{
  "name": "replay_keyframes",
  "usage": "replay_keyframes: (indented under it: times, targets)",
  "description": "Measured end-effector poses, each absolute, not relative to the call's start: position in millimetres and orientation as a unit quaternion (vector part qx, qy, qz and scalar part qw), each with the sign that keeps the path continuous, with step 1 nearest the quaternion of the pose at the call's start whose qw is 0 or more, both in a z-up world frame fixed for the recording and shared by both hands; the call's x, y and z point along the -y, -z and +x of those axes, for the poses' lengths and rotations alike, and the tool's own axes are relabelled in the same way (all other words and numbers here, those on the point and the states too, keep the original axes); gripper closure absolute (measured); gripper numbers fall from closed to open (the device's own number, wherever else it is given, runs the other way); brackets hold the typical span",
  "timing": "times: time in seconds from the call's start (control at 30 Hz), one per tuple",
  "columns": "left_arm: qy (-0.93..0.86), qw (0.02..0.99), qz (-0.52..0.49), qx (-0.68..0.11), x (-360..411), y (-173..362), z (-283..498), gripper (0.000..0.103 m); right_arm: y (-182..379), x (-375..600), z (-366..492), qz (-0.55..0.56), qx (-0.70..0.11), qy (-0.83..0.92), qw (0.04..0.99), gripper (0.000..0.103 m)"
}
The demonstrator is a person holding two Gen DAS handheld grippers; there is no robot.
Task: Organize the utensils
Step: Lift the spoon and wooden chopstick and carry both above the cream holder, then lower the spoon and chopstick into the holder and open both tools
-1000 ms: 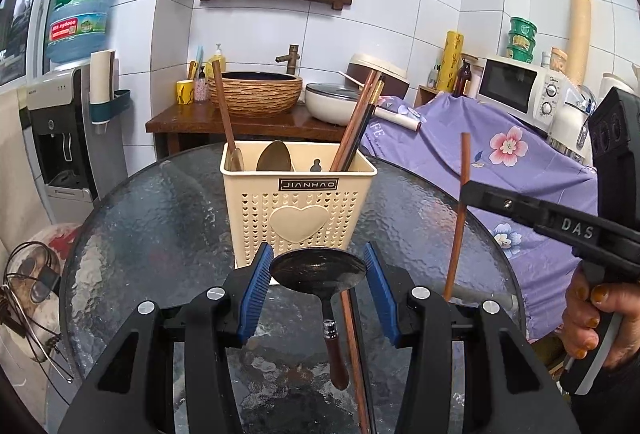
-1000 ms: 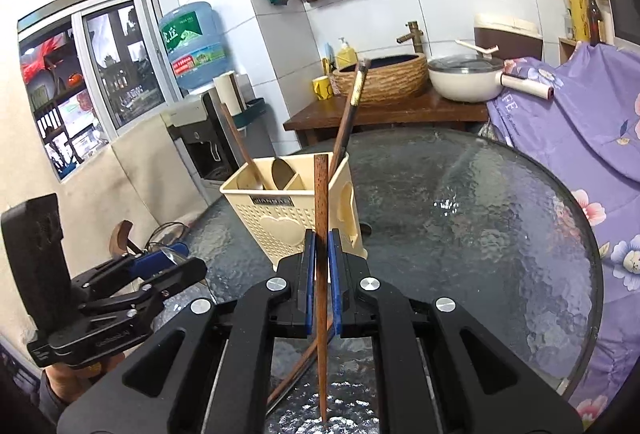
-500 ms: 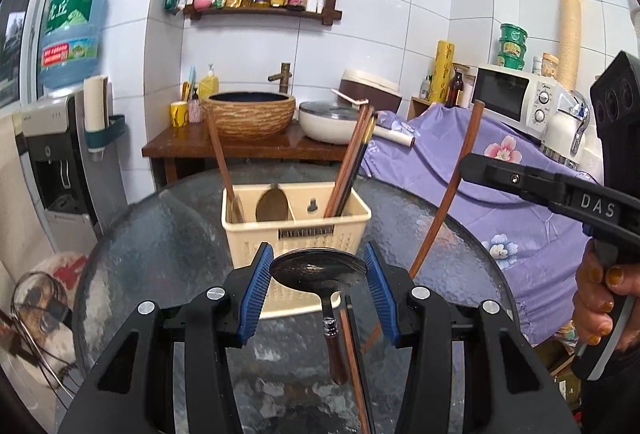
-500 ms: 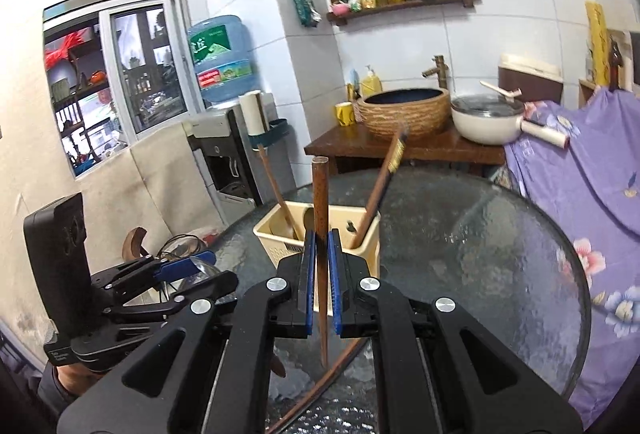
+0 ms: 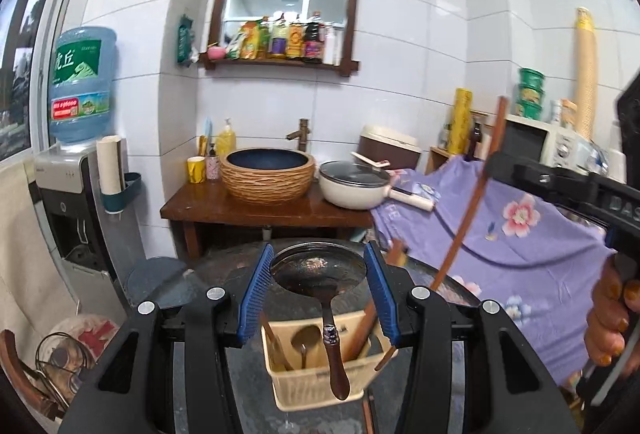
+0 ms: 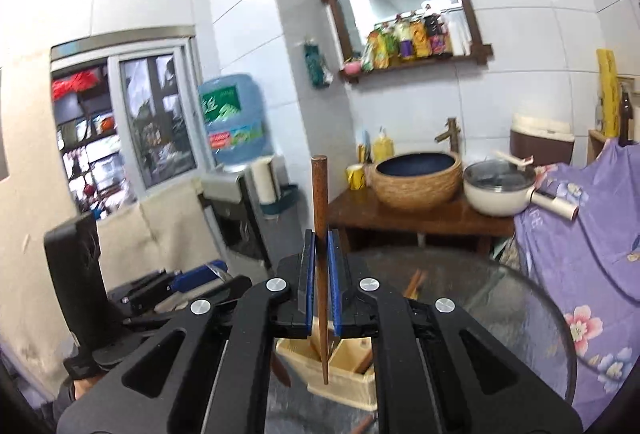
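L gripper [image 5: 317,298]: fingers clamped on ladle [image 5: 320,270] bowl, handle hanging over caddy [image 5: 320,374]. R gripper [image 6: 318,288]: fingers pinched narrow on chopstick [image 6: 320,234], tip over caddy. Both now lifted since a sec ago; caddy lower, on tabletop [image 6: 500,298]. Judged: ready to drop in.

My two wrist cameras look forward, slightly down; both share the cream basket [image 5: 316,382] [image 6: 352,378] close at six o'clock and the basin [image 5: 267,174] [image 6: 416,180] beyond.
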State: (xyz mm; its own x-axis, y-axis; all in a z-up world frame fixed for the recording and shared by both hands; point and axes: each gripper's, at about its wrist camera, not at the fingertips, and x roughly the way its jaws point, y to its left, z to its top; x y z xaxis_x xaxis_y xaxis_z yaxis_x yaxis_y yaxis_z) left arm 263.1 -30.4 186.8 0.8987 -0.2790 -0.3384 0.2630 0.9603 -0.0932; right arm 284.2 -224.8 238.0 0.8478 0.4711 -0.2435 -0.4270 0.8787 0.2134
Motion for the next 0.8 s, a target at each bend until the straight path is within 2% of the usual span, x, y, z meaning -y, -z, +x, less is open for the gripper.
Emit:
replay_keyframes:
  times: [0.17, 0.33, 0.6, 0.8]
  targets:
    - [0.115, 0.975, -0.027, -0.190, 29.4, -175.1, 295.7, 0.057, -224.5, 212.3, 310.0, 0.059, -0.145, -0.202, 0.967, 0.096]
    - [0.097, 0.970, -0.026, -0.220, 24.2, -141.5, 310.7, 0.057, -182.7, 210.4, 329.8, 0.065, -0.179, -0.191, 0.963, 0.096]
    - [0.101, 0.958, -0.032, -0.266, 24.2, -94.5, 318.1, 0.057, -133.3, 207.5, 343.9, 0.076, -0.221, -0.184, 0.955, 0.096]
    - [0.104, 0.954, -0.027, -0.280, 30.7, -79.5, 319.5, 0.057, -114.8, 209.9, 347.0, 0.079, -0.238, -0.178, 0.952, 0.096]
